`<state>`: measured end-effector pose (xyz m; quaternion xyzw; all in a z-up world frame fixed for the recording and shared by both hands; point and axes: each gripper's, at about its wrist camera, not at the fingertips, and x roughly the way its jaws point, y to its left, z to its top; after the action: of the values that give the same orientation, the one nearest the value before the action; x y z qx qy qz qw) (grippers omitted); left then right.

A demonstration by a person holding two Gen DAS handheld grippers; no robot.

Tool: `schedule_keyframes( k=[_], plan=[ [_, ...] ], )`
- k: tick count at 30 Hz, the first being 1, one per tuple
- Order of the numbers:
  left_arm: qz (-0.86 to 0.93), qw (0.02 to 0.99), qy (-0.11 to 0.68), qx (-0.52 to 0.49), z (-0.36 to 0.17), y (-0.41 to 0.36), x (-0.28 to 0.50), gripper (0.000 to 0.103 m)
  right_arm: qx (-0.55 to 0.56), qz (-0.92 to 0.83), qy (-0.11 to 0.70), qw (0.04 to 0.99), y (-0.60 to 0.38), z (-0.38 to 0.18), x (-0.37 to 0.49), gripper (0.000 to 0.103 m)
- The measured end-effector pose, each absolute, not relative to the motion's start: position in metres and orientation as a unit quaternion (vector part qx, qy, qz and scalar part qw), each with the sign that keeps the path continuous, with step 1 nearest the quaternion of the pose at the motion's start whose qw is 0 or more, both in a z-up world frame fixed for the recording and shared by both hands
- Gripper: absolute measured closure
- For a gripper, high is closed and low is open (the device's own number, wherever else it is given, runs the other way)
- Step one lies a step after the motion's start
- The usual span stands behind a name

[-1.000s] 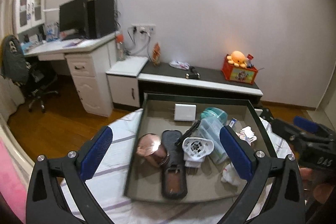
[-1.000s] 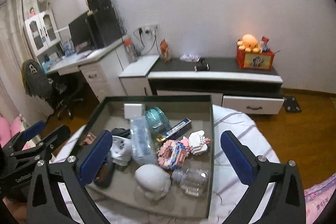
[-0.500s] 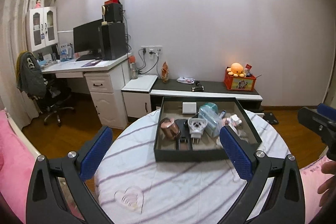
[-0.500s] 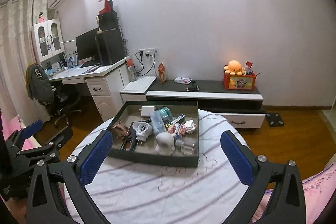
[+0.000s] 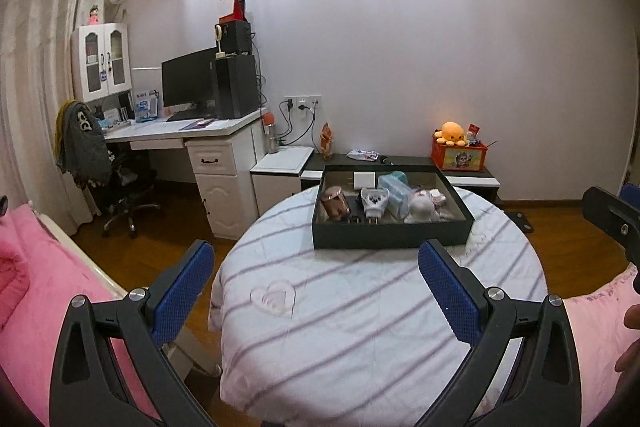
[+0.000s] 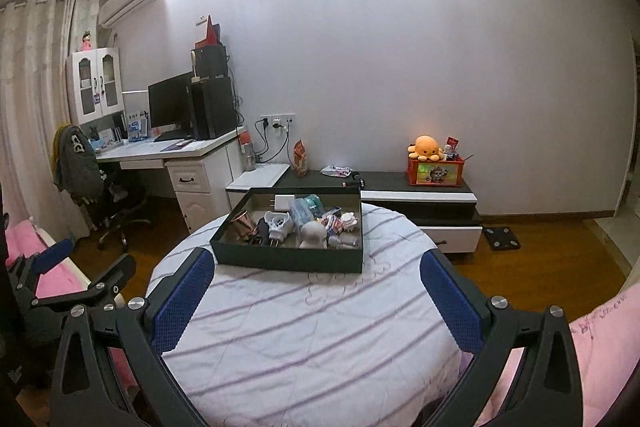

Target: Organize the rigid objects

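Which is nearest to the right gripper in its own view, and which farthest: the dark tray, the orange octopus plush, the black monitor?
1. Dark rectangular tray, on the round table straight ahead of the right gripper.
2. Orange octopus plush on the cabinet at right, and black monitor on the desk at left: too close to call.

both tools point(image 5: 316, 283) point(image 6: 316, 287) have pulled well back from the tray point(image 5: 392, 237).

Overhead light, its source out of frame, blows out the top of the white wall point(image 5: 400, 27) in both wrist views, washing the room in cool, even brightness. A small warm glow marks the orange plush toy point(image 6: 426, 147) on the far right, and faint shadows fall beneath the dark tray point(image 6: 288, 259) on the near striped tablecloth point(image 5: 360, 327). Fisheye curvature bends curtains and ceiling at the left edges, with black vignetting in the corners and fine detail inside the tray soft.
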<state>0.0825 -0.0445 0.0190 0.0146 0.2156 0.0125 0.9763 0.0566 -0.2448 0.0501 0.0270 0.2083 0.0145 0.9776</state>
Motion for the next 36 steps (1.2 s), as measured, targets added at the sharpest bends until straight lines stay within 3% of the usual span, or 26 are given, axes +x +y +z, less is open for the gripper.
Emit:
schedule_keyframes(
  k=[10, 36],
  plan=[
    [-0.001, 0.982, 0.187, 0.016, 0.03, -0.051, 0.029, 0.0, 0.037, 0.021, 0.194, 0.98, -0.241, 0.051, 0.012, 0.0],
    [-0.001, 0.977, 0.212, 0.003, 0.023, -0.04, 0.034, 0.0, 0.036, 0.022, 0.203, 0.978, -0.236, 0.048, 0.014, 0.0]
  ],
)
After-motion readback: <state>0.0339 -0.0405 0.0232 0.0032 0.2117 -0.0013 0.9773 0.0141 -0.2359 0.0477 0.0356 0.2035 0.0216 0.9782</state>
